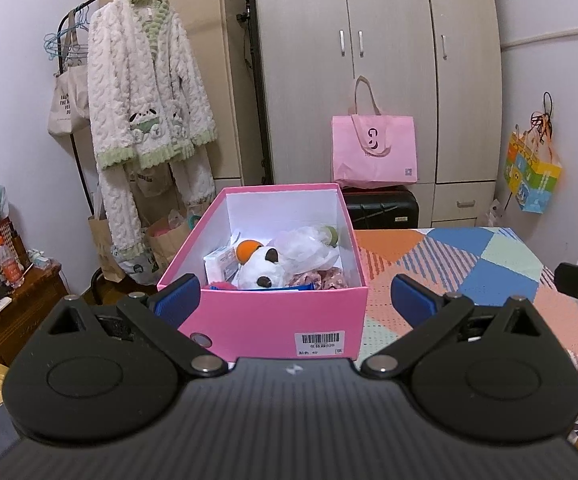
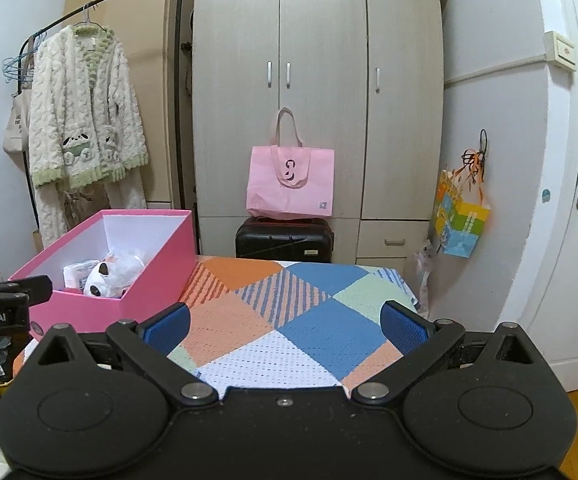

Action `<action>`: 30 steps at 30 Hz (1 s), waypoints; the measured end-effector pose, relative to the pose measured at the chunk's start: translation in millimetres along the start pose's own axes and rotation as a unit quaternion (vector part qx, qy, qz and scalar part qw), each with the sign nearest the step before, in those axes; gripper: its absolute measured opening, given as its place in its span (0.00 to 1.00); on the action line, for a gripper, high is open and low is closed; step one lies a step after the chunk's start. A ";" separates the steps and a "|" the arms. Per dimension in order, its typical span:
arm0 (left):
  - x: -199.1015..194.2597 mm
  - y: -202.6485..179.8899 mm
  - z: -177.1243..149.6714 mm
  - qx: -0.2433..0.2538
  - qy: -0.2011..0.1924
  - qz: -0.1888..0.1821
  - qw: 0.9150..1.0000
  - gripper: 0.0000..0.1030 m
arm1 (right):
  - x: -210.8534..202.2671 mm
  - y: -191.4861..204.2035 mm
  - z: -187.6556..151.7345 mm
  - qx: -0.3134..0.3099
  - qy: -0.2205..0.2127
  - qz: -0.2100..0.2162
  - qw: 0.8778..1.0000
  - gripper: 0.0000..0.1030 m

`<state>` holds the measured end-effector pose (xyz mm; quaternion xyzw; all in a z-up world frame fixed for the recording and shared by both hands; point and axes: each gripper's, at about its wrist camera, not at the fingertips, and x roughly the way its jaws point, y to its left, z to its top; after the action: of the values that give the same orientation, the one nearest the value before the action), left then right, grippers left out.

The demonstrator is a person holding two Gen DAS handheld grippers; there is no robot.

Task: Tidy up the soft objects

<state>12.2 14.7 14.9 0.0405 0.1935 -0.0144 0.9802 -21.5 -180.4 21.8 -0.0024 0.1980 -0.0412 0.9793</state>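
On the worktop's [image 2: 289, 320] left edge sits the pink box [image 1: 273, 320], open-topped so soft things drop straight in; a panda plush [image 1: 259, 266] lies inside among cloth. My left fingers [image 1: 295, 300] hover spread wide before it, empty. My right fingers [image 2: 285, 326], equally wide and empty, face bare cloth.

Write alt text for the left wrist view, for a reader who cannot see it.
An open pink box sits on a patchwork tablecloth, directly ahead of the open, empty left claw. Inside lie a white plush toy with an orange patch, crumpled white plastic and other small items. Behind stand a wardrobe, a pink tote bag and a hanging fleece robe.
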 end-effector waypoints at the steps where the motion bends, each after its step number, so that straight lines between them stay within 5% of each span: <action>1: -0.3 0.4 -0.2 -0.001 -0.002 0.000 1.000 1.00 | -0.6 0.7 -0.4 -0.002 -0.002 0.000 1.000 1.00; 19: 1.7 -0.3 -2.3 0.005 0.001 0.013 1.000 1.00 | -5.9 3.2 3.0 -0.022 -0.028 -0.043 0.998 1.00; 30: 1.3 0.0 1.8 0.007 0.006 0.003 1.000 1.00 | -4.1 10.1 5.7 -0.032 -0.033 -0.031 0.998 1.00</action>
<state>14.0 14.6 16.1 0.0483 0.1991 -0.0124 0.9787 -22.3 -170.0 28.5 -0.0412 0.1669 -0.0655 0.9829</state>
